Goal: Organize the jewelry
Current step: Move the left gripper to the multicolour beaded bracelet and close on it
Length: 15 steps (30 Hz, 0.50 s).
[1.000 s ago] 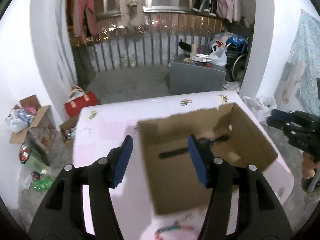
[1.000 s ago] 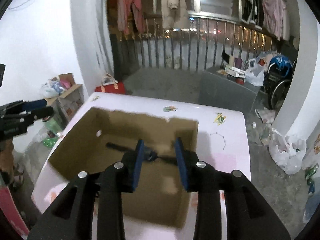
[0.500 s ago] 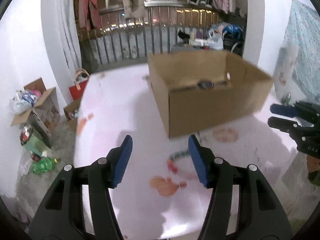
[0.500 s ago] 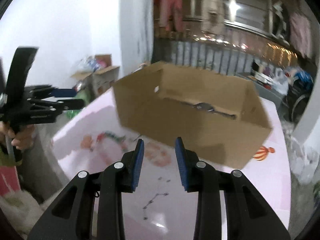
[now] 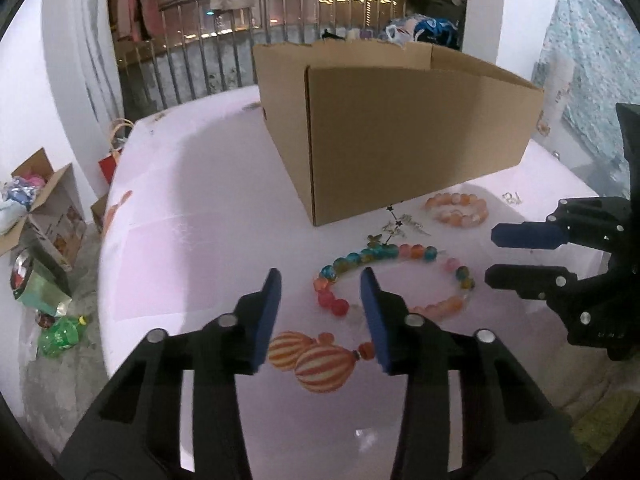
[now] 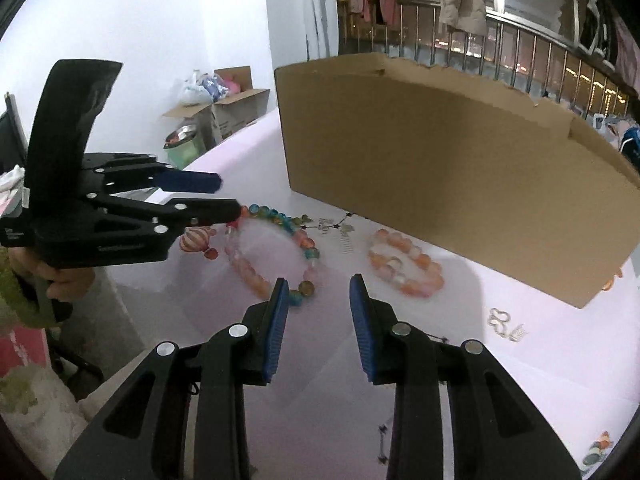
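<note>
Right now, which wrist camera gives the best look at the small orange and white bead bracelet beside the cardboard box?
The right wrist view: the small orange and white bead bracelet lies unblocked ahead of the right gripper, its whole loop showing. The left wrist view shows it farther off and flatter, beside the cardboard box.

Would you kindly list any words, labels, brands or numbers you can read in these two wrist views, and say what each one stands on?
Nothing here can be read with confidence.
Black body of the left gripper, right wrist view: faint embossed lettering, too small to read.
Small open cardboard box on the floor: dark printed marks, blurred.
Large brown cardboard box on the pink table: no print visible.
Multicoloured bead necklace and orange bead bracelet: no text.
</note>
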Available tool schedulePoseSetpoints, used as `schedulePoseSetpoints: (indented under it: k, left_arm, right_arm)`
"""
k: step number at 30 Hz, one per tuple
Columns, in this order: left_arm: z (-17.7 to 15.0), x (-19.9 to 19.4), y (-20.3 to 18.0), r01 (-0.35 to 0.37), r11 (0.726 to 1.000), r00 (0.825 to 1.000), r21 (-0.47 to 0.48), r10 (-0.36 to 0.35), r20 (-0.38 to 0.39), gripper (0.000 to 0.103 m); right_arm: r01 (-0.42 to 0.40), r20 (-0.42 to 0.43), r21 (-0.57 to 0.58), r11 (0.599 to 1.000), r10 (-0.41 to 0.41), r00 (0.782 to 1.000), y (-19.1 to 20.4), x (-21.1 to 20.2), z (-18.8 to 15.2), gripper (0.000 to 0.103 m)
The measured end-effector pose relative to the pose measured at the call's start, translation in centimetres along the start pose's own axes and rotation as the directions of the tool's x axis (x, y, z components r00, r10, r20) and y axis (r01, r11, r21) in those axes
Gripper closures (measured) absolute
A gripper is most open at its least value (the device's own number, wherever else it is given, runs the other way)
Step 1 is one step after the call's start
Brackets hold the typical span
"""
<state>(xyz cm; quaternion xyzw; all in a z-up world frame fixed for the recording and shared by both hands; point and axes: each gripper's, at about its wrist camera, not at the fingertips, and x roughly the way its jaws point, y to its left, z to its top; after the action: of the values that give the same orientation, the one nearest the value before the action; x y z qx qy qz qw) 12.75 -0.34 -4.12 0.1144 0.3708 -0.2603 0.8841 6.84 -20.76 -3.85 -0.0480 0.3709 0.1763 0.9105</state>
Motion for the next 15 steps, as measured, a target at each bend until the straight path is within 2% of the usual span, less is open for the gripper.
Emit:
schedulePoseSetpoints:
  k: [3, 10, 15]
  left_arm:
    - [0.0, 0.8, 0.0, 0.019, 1.0, 0.999, 0.018, -0.019, -0.027, 0.077]
    - [0.4, 1.8, 0.1, 0.034, 0.999, 0.998, 0.035, -0.032, -0.053, 0.079]
    - [0.5, 1.7, 0.0, 0.037, 0.999, 0.998, 0.035, -0.035, -0.06, 0.093]
  right_arm:
    - [-0.008, -0.017, 0.006, 1.0, 0.009, 1.0, 0.1, 0.9, -0.1, 0.073]
    - [-0.029, -0.025, 0.033, 0.999, 0.03, 0.999, -0.4, 1.5, 0.4, 0.078]
    - [-0.06, -0.038, 0.068, 0.996, 0.063, 0.997, -0.6, 1.4, 0.5, 0.078]
